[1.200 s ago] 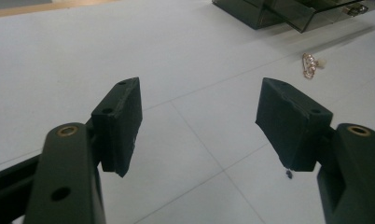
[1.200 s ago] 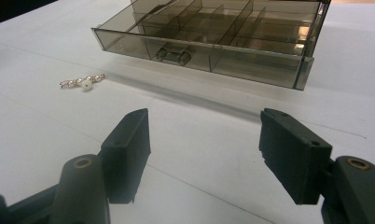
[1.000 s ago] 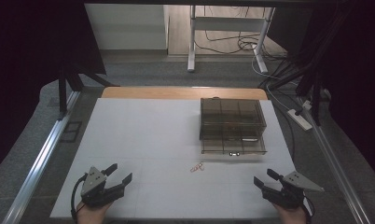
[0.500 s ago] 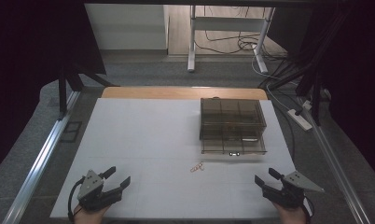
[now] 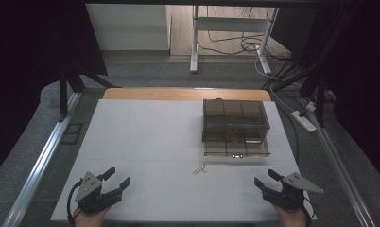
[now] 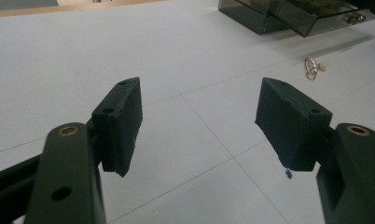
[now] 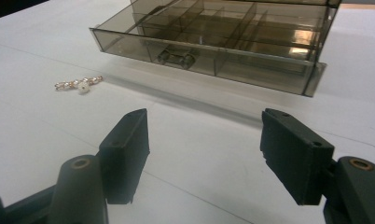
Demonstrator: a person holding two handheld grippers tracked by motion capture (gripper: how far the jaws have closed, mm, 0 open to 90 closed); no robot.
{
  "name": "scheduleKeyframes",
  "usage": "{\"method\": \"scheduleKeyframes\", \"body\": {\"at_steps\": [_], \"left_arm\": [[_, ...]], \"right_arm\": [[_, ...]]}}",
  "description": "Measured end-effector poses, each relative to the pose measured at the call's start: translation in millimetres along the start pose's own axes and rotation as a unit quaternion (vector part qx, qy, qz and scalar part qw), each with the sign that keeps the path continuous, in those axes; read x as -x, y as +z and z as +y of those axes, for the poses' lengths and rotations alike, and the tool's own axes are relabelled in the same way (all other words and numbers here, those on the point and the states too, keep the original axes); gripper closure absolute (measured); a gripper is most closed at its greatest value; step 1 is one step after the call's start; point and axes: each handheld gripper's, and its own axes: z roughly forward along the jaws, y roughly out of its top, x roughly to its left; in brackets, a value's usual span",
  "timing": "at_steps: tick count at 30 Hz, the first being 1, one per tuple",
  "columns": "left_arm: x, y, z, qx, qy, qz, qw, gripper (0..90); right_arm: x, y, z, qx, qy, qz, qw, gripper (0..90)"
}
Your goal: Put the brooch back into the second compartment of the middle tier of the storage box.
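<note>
A: Stage of the work?

B: Not yet begun, by the look of it. Left gripper (image 5: 115,181) resting at seven o'clock on the white surface (image 5: 145,137), jaws spread, nothing between them. Right gripper (image 5: 263,181) at five o'clock, jaws likewise parted and empty.

A: And the thing to be handled?

B: Small beaded trinket (image 5: 200,169) lying loose near the middle, toward six o'clock, apart from both grippers. Just beyond it, at two o'clock, a smoked-plastic organiser box (image 5: 235,120) with its lowest drawer (image 5: 236,147) pulled out, compartments seemingly bare.

A: Next move?

B: Probably a reach toward the trinket, low and level, then a gentle pinch. Fine piece, flat on the surface, so easy to nudge away instead of catching. Then over to an open drawer compartment.
</note>
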Motion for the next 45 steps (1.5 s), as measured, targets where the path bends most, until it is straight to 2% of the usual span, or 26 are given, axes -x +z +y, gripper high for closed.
{"method": "scheduleKeyframes", "body": {"at_steps": [7, 13, 18, 45], "left_arm": [[-2.6, 0.2, 0.1, 0.002, -0.004, 0.005, 1.0000, 32.2], [-1.6, 1.7, 0.5, 0.000, 0.001, 0.003, 1.0000, 32.2], [-2.3, 4.5, 1.5, -0.001, 0.001, 0.001, 1.0000, 32.1], [-4.9, 2.3, 1.0, 0.004, -0.002, 0.004, 1.0000, 32.1]], "right_arm": [[-4.4, 6.3, 3.6, 0.000, 0.002, 0.014, 0.9999, 33.2], [-13.6, 13.3, 7.8, -0.004, -0.007, 0.026, 0.9996, 33.9], [-18.6, 18.5, 9.4, -0.011, -0.006, 0.037, 0.9993, 34.1], [-38.7, 42.2, 18.2, -0.024, -0.012, 0.070, 0.9972, 34.5]]}}
